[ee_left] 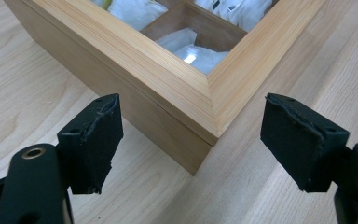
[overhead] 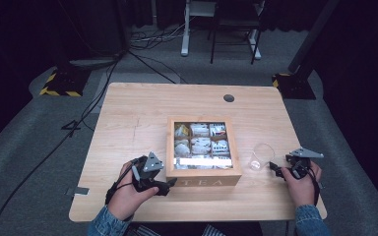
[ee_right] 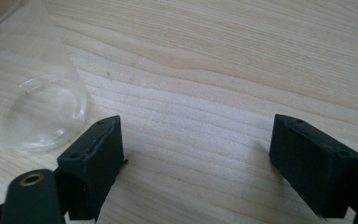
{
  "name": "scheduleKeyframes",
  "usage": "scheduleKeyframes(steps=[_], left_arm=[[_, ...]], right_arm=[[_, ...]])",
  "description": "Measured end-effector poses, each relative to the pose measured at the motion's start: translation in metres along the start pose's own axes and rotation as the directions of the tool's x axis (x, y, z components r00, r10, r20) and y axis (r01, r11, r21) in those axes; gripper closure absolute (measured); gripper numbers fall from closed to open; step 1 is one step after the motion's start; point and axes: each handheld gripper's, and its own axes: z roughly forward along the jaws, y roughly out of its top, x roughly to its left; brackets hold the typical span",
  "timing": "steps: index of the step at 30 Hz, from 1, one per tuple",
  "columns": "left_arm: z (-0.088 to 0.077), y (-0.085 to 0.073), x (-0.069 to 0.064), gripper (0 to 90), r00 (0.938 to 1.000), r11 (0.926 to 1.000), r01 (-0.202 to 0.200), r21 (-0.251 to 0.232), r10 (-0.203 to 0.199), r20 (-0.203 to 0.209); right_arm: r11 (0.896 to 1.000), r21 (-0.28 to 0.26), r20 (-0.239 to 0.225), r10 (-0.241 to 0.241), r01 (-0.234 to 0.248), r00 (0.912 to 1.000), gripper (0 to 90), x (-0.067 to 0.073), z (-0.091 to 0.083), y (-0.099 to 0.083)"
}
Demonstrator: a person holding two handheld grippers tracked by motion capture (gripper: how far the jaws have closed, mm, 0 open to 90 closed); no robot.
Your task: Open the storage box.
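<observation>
**A:** So where was this at? From above I saw the wooden tea box [overhead: 204,150] sitting mid-table with its windowed lid down, sachets [overhead: 201,145] sorted into their compartments underneath. Looked like nothing had come out yet.

**B:** Yeah, pretty much the start, I'd guess. The left tongs [overhead: 171,182] were right at the box's near left corner, just beside it, not touching. In the left gripper view that corner [ee_left: 204,140] sat straight ahead of the tongs, about centred on the gap and just beyond the pads [ee_left: 98,140], which stood apart with nothing pinched.

**A:** And the lid seam?

**B:** You could see it running along the side just under the frame, fully closed. So opening the lid was still to do, and getting a tea bag out after that.

**A:** What about the other hand?

**B:** The right tongs [overhead: 274,168] were lying low on the table [overhead: 128,128] at the far side of the box, also spread wide and empty. The little clear glass cup [ee_right: 44,109] was just ahead and off to the left of them, near but not touched. It looked empty too.

**A:** So both hands parked next to their thing, zero progress on the actual contents.

**B:** That's how I read it: box shut, cup bare, everything still ahead.
</observation>
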Motion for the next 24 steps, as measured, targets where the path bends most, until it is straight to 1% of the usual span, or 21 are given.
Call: scheduleKeyframes(steps=[1,4,6,8,11,15,24], left_arm=[[0.001,0.000,-0.001,21.4,1.0000,1.0000,0.002,0.002,-0.002,0.008],[0.004,-0.001,-0.002,21.4,1.0000,1.0000,-0.002,0.007,0.002,0.009],[0.006,-0.001,-0.003,21.5,1.0000,0.9999,-0.002,0.013,0.002,0.006],[0.009,-0.002,-0.003,22.2,0.9999,0.9998,-0.012,0.019,0.011,0.002],[0.011,-0.003,-0.004,25.8,0.9999,0.9997,-0.014,0.020,0.014,-0.005],[0.012,-0.003,-0.004,32.1,0.9994,0.9991,-0.031,0.030,0.032,-0.015],[0.012,-0.003,-0.004,33.8,0.9993,0.9986,-0.033,0.042,0.033,-0.015]], right_arm=[[1.000,0.000,0.000,0.000,0.000,1.0000,17.7,0.000,0.000,0.000],[1.000,0.000,0.000,0.000,0.000,1.0000,17.8,0.000,0.000,0.000],[1.000,0.000,0.000,0.000,0.000,1.0000,17.8,0.000,0.000,0.000],[1.000,-0.001,-0.001,0.000,0.000,1.0000,17.7,0.000,0.000,0.000],[1.000,0.000,-0.001,0.001,-0.001,1.0000,17.8,0.000,0.000,0.000],[1.000,-0.001,-0.001,0.001,-0.001,1.0000,17.8,0.000,0.000,0.000],[1.000,-0.001,-0.001,0.001,-0.001,1.0000,17.8,0.000,0.000,0.000]])
